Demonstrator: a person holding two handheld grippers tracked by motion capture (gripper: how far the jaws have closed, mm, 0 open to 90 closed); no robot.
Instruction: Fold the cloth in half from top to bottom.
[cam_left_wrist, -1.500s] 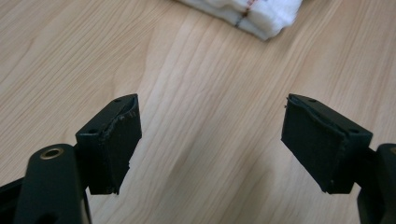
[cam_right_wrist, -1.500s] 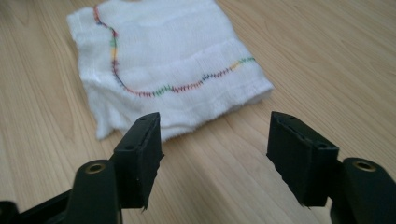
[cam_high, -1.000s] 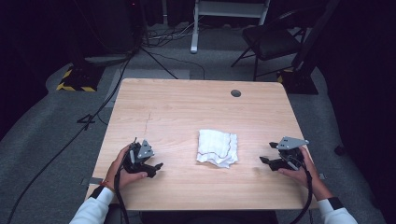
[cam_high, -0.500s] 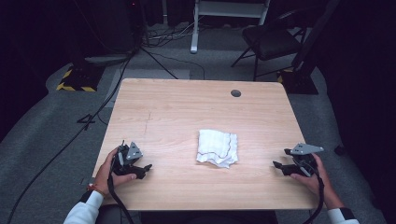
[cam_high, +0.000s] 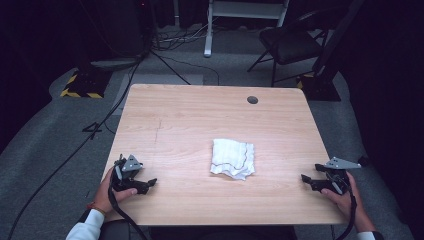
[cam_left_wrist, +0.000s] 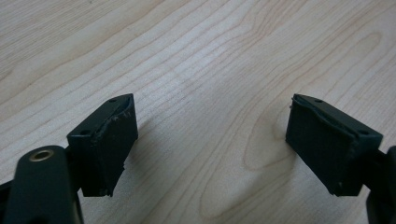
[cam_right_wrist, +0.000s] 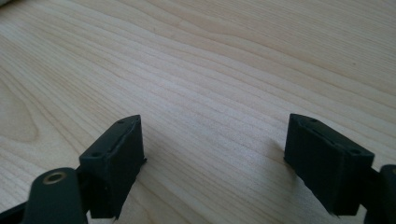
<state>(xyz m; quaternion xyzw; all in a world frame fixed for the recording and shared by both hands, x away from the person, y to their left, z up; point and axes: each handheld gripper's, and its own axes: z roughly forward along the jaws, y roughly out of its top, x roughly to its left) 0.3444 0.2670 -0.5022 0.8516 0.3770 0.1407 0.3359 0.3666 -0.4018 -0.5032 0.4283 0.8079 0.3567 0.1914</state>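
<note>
A crumpled white cloth (cam_high: 232, 158) lies a little right of the middle of the wooden table (cam_high: 200, 125). My left gripper (cam_high: 148, 184) rests on the table near its front left corner, well to the left of the cloth. In the left gripper view its jaws stand wide apart with bare wood between them, so the left gripper (cam_left_wrist: 212, 140) is open. My right gripper (cam_high: 306, 180) sits near the front right edge, right of the cloth. The right gripper (cam_right_wrist: 215, 158) is open too, with nothing between its fingers.
A small dark round cap (cam_high: 252, 100) is set into the table near its far right corner. Beyond the table stand a dark chair (cam_high: 290, 45) and a white frame (cam_high: 240, 15), with cables (cam_high: 170, 35) on the grey floor.
Both grippers have drawn outward and back toward the front corners of the table, away from the cloth. The cloth has not moved.
</note>
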